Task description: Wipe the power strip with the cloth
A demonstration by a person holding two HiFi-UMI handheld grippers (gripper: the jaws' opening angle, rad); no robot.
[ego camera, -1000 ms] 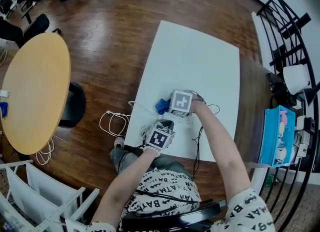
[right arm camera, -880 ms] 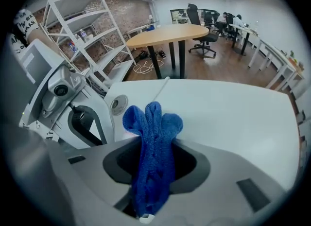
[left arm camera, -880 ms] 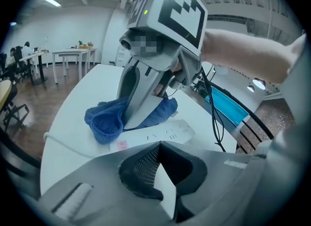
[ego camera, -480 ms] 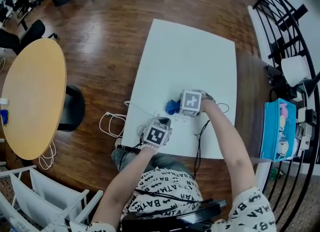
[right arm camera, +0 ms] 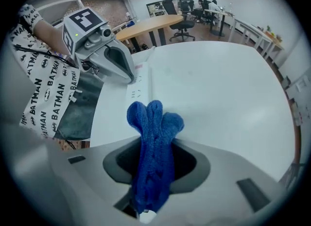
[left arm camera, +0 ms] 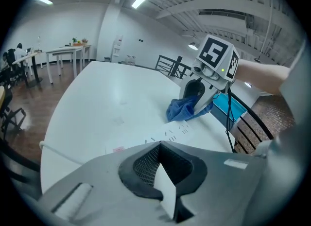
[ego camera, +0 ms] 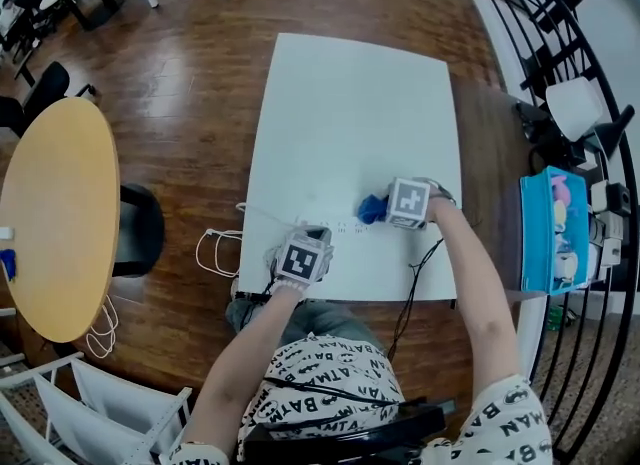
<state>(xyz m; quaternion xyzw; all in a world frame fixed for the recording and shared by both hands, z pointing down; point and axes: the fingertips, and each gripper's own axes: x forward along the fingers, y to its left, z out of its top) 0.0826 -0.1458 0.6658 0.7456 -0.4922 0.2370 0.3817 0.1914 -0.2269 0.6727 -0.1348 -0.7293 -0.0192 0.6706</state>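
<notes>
Wiping stage, apparently mid-course: right gripper (ego camera: 387, 209), jaws clamped on a bunched blue fleece cloth (right arm camera: 153, 142), sets it at the right end of the long white plastic power strip (ego camera: 345, 225). The left gripper (ego camera: 314, 234) pinches its other end on the white table (ego camera: 350, 103). Remaining passes cannot be judged.

On the white table (ego camera: 350, 103): one power strip (right arm camera: 137, 93), one blue cloth (ego camera: 372, 207), two grippers: left gripper (ego camera: 315, 233), right gripper (ego camera: 385, 208). Left of it: one round wooden table (ego camera: 50, 213).

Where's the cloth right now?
The cloth is bunched in the fingers of the right gripper, at the right end of the power strip, near the front edge of the white table in the head view.
</notes>
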